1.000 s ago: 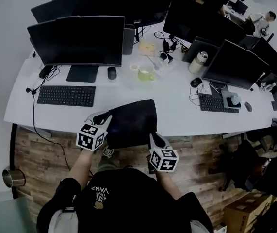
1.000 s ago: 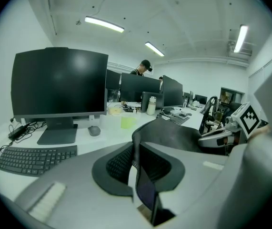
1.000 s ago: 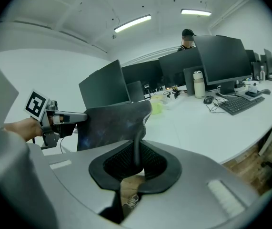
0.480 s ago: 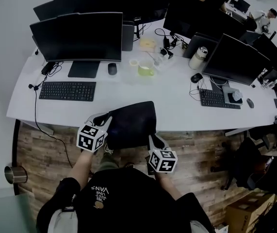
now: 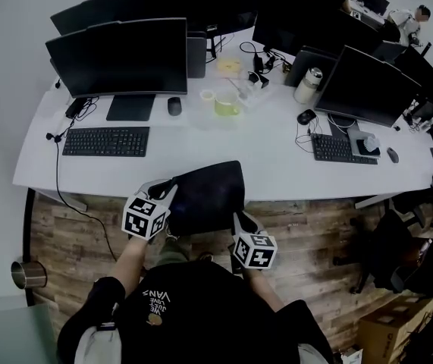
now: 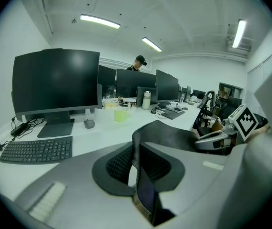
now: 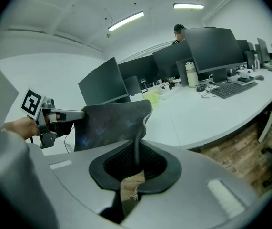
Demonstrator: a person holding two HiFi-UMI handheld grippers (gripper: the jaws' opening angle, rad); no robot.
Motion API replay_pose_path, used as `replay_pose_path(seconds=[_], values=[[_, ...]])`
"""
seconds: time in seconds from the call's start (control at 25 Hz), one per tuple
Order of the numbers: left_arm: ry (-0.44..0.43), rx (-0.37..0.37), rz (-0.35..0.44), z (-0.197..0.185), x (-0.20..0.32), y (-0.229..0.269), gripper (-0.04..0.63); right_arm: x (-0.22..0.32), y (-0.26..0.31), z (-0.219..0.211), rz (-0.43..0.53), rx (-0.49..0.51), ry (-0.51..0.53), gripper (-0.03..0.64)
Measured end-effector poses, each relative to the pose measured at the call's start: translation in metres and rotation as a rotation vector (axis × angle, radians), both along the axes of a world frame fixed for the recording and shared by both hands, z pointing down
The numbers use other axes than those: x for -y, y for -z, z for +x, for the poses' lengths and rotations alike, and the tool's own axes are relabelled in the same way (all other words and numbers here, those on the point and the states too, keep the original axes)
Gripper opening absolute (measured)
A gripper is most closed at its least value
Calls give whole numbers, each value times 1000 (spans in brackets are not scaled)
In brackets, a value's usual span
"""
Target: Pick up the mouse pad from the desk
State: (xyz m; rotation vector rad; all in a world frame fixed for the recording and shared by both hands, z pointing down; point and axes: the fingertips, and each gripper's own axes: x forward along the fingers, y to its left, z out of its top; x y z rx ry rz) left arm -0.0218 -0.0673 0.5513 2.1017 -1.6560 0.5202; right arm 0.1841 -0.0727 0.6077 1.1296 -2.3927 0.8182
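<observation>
I pinch the thin black rectangular mouse pad (image 5: pixel 205 196) with left gripper (image 5: pixel 167 189) and right gripper (image 5: pixel 238 219), raised over the white desk's (image 5: pixel 284 174) near edge. Pickup looks done; next, hold level.

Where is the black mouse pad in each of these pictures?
Head view: the mouse pad is low in the middle, dark and squarish.
Left gripper view: the mouse pad is in the middle, seen nearly edge-on, stretching right.
Right gripper view: the mouse pad is left of the middle, standing upright.
Shared landmark: the white bottle, also in the left gripper view and the right gripper view.
</observation>
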Motion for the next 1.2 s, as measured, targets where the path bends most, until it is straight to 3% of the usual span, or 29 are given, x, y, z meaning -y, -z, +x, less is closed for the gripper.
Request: replay_pose_path(seconds=[1.2], values=[[8, -14, -8, -5, 6, -6, 43, 7, -1, -5, -9, -15, 12, 38]])
